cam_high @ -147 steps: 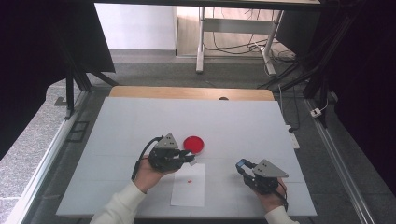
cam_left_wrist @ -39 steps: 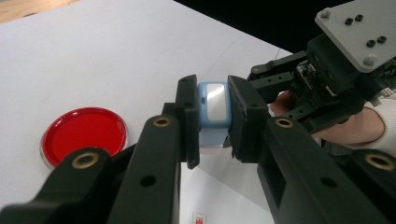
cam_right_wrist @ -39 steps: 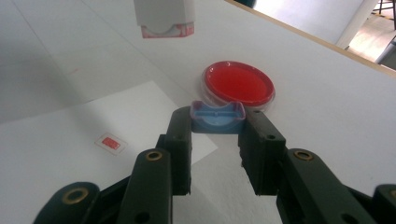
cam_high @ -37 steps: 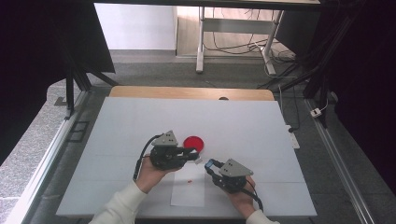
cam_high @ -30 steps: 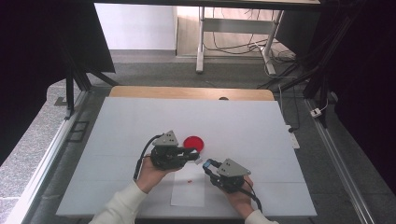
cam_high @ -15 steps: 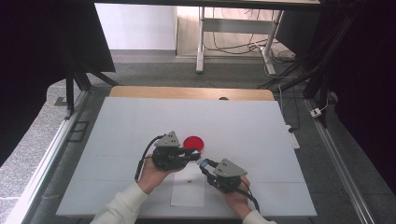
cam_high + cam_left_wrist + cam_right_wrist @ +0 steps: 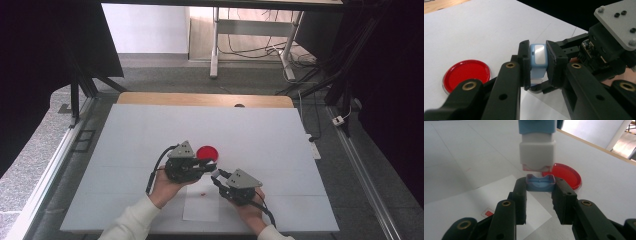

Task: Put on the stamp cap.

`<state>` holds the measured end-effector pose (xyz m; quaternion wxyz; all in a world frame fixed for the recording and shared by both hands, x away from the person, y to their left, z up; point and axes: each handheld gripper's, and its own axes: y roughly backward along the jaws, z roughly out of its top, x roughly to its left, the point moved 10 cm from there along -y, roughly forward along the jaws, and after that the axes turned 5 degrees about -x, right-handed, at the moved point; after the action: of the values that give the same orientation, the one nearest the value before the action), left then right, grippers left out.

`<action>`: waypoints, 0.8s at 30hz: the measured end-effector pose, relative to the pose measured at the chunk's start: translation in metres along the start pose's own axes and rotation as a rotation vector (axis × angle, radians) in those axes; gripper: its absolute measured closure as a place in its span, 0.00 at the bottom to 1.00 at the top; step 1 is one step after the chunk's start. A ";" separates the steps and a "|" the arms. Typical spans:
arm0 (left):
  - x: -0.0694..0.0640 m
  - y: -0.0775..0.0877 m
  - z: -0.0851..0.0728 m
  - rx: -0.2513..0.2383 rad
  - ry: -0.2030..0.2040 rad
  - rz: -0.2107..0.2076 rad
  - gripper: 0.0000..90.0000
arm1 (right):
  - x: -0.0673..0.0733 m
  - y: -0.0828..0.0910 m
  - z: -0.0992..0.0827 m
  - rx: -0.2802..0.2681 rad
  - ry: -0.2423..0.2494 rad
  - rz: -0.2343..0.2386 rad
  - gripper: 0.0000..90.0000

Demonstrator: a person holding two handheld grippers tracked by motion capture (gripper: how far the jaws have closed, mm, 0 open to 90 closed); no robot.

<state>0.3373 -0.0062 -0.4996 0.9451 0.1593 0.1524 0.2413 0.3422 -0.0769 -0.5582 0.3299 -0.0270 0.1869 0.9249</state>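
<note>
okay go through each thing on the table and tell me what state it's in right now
Stamp: upright, clamped in the left tool, cap off.
Cap: off, pinched in the right tool just below the stamp.
Red dish: flat on the table, untouched.
Paper: flat, one small red mark.

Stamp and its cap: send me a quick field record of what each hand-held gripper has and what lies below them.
left hand-held gripper: shut on the stamp body, blue top, white lower part
right hand-held gripper: shut on the blue cap
cap vs stamp: cap just below the stamp's red-edged end, a small gap between them
paper sheet: on the table below, with a small red mark
red dish: on the table beside the left hand-held gripper
</note>
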 end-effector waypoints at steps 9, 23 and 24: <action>0.001 -0.001 0.000 -0.002 0.002 0.003 0.83 | 0.003 -0.004 0.002 -0.006 -0.005 0.000 0.72; 0.003 -0.002 0.000 -0.005 0.005 0.016 0.83 | 0.002 -0.004 0.005 -0.017 -0.005 -0.011 0.72; 0.003 -0.002 -0.001 -0.004 0.006 0.017 0.83 | 0.002 -0.004 0.005 -0.017 -0.006 -0.011 0.72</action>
<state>0.3403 -0.0061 -0.5013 0.9429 0.1581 0.1532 0.2500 0.3432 -0.0710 -0.5550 0.3355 -0.0279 0.1781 0.9246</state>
